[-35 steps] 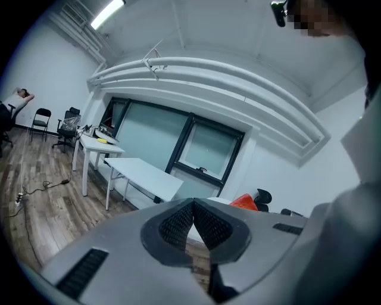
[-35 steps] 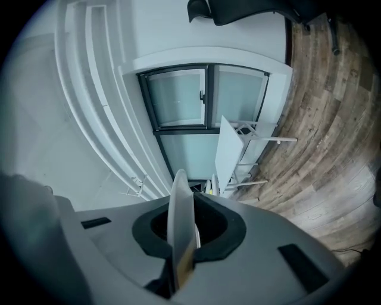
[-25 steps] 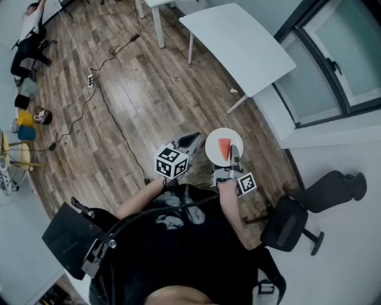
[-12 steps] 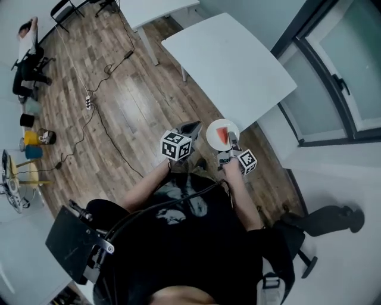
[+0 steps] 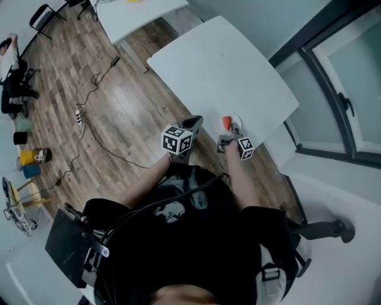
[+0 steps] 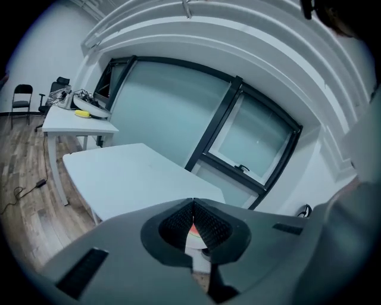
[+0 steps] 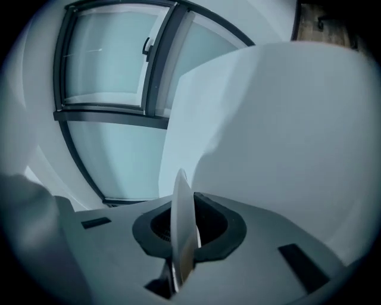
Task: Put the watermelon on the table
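Note:
A red watermelon slice lies on a small white plate, carried over the near edge of the white table. My right gripper is shut on the plate's rim; in the right gripper view the plate stands edge-on between the jaws. My left gripper hovers just left of the plate, shut with nothing in it. In the left gripper view its tips touch, and the plate with the slice shows through the gap behind them.
A second white table with clutter stands beyond on the left. Cables run over the wooden floor. A dark-framed window lines the right wall. An office chair sits behind at the right.
The person has walked up to the white table. Both grippers moved forward with the plate, from above the floor to above the table's near edge.

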`<state>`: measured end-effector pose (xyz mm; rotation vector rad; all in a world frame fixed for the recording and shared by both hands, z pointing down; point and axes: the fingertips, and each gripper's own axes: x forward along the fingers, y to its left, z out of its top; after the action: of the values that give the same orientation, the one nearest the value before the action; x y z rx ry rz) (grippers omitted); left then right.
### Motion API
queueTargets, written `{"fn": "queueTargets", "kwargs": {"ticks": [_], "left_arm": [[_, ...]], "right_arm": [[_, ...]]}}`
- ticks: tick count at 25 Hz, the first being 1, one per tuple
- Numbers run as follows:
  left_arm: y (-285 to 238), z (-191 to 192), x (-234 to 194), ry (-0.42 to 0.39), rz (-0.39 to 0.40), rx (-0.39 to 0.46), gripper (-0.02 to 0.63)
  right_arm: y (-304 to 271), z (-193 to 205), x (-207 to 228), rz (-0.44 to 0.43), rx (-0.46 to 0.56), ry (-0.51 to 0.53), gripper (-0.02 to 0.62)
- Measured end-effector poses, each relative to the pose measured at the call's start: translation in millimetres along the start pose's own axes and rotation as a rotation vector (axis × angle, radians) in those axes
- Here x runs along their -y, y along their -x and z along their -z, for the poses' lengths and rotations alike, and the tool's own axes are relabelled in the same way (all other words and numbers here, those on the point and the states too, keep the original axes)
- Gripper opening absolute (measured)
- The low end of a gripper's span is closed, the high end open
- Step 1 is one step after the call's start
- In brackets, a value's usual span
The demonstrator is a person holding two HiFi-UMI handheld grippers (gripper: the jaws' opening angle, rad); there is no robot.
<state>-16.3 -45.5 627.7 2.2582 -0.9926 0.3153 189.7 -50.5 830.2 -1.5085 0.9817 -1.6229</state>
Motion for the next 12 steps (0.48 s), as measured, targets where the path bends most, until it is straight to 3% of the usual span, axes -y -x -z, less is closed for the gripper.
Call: {"fn": "queueTargets", "kwargs": {"ticks": [3,7,12], "left_arm": [[-31,-35,-21,-0.055,0.038,-0.017,0.006],[-101,-71,-97,-0.112,0.018,-0.089,0.005],[-146,-83,-118,-0.124,0.009,-0.175,0.006]], "right_arm": [[-57,-9,-32,0.021,0.029,0.039,0.023],[-159,3,-70,0.064,0.02,0.092,0.023],[-224,-12,-110,0.155,0.001,0.295,0.074]]}}
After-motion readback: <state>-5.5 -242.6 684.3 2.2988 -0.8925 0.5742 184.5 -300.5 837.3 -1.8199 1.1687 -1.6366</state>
